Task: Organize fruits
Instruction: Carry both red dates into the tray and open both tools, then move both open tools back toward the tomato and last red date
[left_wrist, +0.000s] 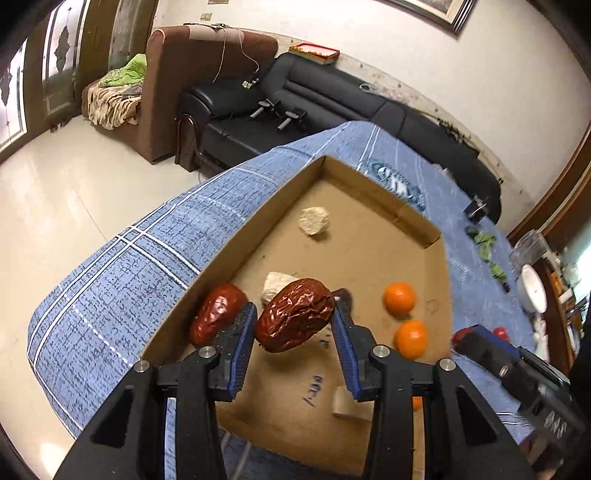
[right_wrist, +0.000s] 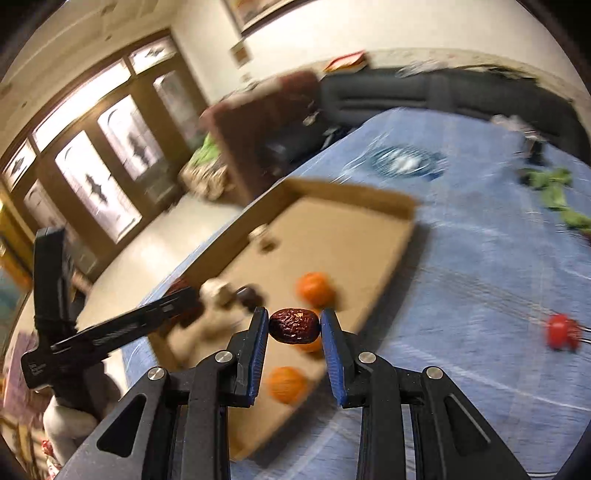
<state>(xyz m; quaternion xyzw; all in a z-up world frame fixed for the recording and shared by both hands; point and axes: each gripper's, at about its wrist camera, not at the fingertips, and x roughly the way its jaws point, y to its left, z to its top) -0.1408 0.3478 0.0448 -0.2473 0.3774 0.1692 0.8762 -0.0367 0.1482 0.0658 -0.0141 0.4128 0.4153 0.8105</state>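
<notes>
Both my grippers are clamped on dates: left gripper squeezing a big date, right gripper a smaller date. Cardboard box sits on the blue tablecloth, oranges at 3 o'clock, black sofa at 12.

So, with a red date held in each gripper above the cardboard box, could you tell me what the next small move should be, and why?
Probably lower the left gripper and set its date beside the date already lying by the box wall. That groups dates away from the oranges. The right gripper could follow with its date.
</notes>
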